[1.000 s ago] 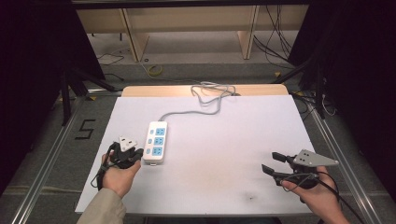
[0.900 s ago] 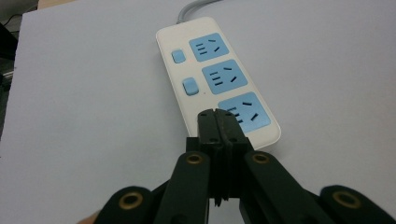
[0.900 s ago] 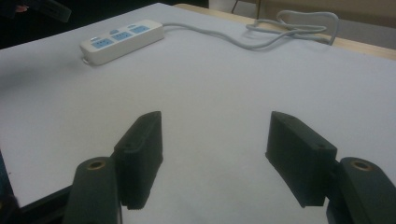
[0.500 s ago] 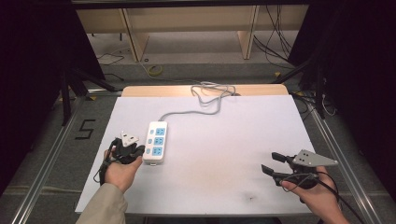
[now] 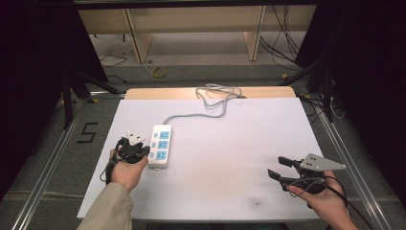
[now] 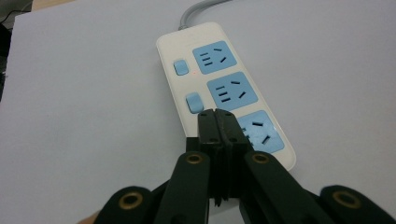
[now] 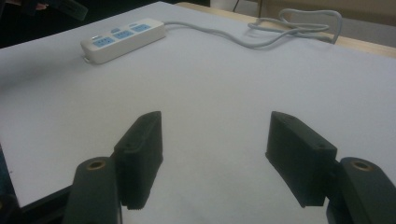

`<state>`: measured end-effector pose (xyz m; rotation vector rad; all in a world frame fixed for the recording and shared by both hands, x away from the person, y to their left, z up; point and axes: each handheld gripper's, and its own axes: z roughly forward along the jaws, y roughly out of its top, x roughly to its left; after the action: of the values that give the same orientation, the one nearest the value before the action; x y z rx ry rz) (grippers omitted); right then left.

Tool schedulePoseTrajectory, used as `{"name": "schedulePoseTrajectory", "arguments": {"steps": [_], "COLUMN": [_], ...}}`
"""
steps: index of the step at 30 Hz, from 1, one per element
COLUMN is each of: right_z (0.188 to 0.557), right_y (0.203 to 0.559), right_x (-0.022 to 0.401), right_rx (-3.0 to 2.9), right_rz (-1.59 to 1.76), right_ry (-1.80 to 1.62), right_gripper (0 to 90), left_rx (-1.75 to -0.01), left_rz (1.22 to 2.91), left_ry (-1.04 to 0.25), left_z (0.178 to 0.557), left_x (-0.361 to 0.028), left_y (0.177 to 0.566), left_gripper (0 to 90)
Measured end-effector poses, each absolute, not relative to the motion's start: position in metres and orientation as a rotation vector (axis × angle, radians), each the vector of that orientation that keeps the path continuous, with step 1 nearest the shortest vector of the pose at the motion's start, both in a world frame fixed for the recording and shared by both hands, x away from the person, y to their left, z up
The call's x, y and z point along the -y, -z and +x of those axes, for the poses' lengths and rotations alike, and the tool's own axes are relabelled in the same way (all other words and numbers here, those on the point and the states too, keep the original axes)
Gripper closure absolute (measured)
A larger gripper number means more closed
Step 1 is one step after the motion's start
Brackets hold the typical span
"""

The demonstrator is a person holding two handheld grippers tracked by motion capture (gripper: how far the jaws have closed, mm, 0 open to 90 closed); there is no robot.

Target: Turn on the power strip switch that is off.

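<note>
From the high view, you are holding the left gripper [image 5: 135, 152] at the table's left side, just beside the near end of the white power strip [image 5: 160, 145], which is lying on the white table [image 5: 230, 158] with its grey cord [image 5: 210, 103] running back to a loose coil at the far edge. You are keeping the right gripper [image 5: 281, 168] well apart, near the right front corner, with its jaws spread and nothing between them.

In the left gripper view, you are pressing the jaws together with nothing clamped; their tips [image 6: 218, 122] are sitting over the strip [image 6: 219, 88] beside its nearest blue socket [image 6: 261, 130], just below a blue switch [image 6: 192, 101].

In the right gripper view, your jaws are standing wide over bare table [image 7: 224, 93], with the strip [image 7: 122, 39] far off at upper left.
</note>
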<state>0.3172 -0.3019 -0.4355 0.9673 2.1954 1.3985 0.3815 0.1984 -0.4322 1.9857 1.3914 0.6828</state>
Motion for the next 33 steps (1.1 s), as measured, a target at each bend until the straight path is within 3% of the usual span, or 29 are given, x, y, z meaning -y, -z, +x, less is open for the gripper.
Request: {"name": "schedulePoseTrajectory", "arguments": {"steps": [33], "right_z": [0.317], "right_y": [0.436], "right_x": [0.301], "right_rx": [-2.205], "right_rz": [0.962], "right_ry": [-1.388], "right_gripper": [36.4], "left_rx": [-1.434], "left_rz": [1.985], "left_ry": [-0.668], "left_z": [0.407], "left_x": [-0.193], "left_y": [0.439], "left_gripper": [89.8]}}
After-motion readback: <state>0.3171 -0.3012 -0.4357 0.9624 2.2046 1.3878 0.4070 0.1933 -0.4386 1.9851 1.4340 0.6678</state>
